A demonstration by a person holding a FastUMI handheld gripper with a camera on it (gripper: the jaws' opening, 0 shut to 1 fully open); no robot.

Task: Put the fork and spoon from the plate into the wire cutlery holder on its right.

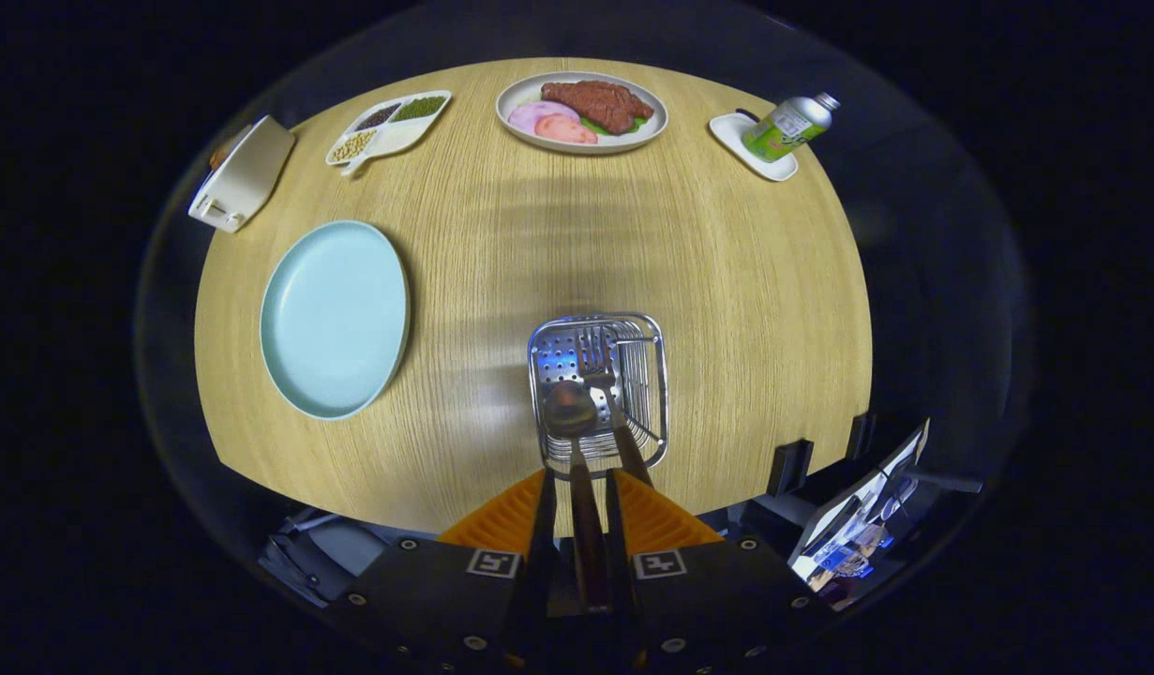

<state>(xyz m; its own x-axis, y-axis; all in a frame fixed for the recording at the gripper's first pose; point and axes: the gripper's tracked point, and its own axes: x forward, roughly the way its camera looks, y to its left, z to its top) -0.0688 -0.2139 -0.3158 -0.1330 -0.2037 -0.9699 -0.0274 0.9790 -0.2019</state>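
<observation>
Claw [577, 492] pinches spoon [571, 412] handle above wire cutlery holder [653, 375]

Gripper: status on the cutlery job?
Gripper shut on spoon, bowl over the holder. Fork already in holder, handle leaning out beside the fingers. Plate bare. Nothing blocking.

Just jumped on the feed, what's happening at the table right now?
The hand-held gripper is shut on the spoon, holding it by the handle with its bowl over the wire cutlery holder. The fork is already standing in the holder, its handle leaning out just beside the right finger. The light blue plate to the holder's left has no cutlery on it. The spoon looks about ready to go in.
</observation>
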